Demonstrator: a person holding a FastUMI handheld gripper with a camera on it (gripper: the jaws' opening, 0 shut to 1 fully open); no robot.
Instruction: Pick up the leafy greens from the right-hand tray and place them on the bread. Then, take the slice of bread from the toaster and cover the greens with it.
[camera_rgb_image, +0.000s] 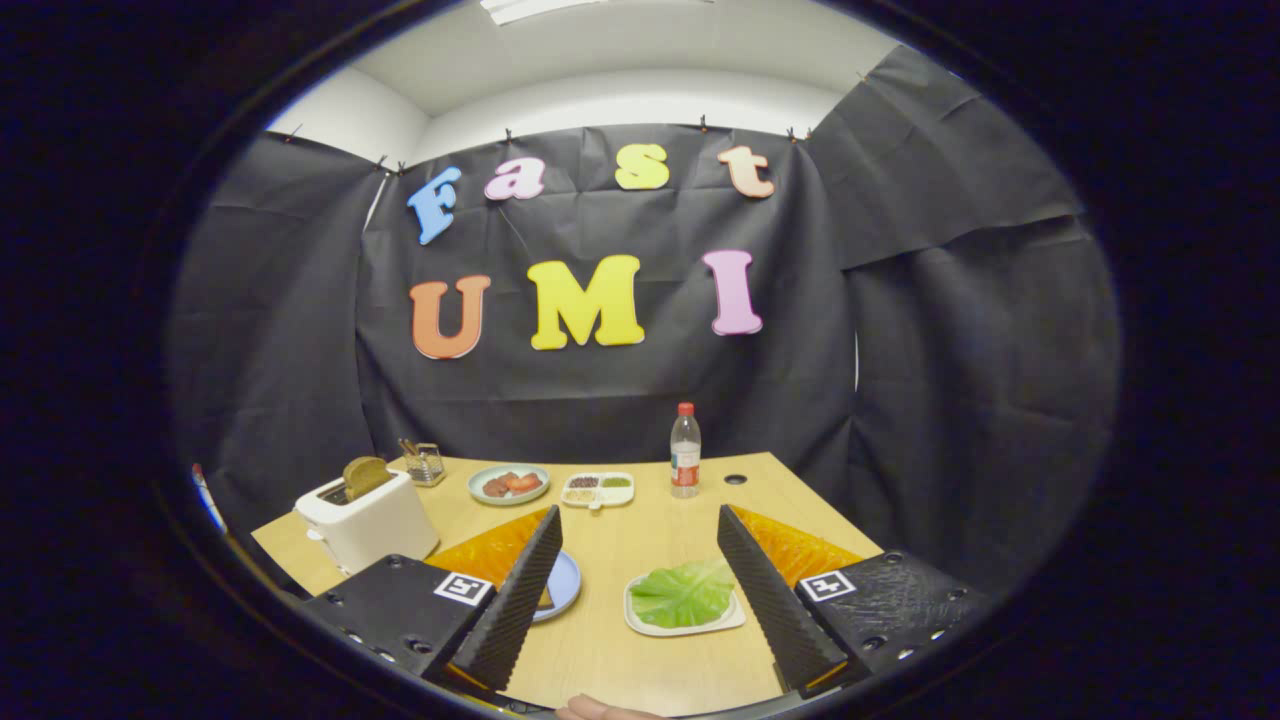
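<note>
A green lettuce leaf (683, 594) lies on a small white tray (641, 624) on the wooden table, just inside the right finger. A blue plate (564, 585) sits behind the left finger, which hides most of it and the bread on it. At the table's left stands a white toaster (364, 522) with a brown bread slice (366, 475) sticking up from its slot. My gripper (640, 522) hovers above the table, open wide, with nothing between its fingers.
Further back on the table are a plate of red food (509, 484), a white divided dish (598, 488), a clear bottle with a red cap (685, 452) and a small wire holder (425, 463). A fingertip (600, 709) shows at the table's near edge.
</note>
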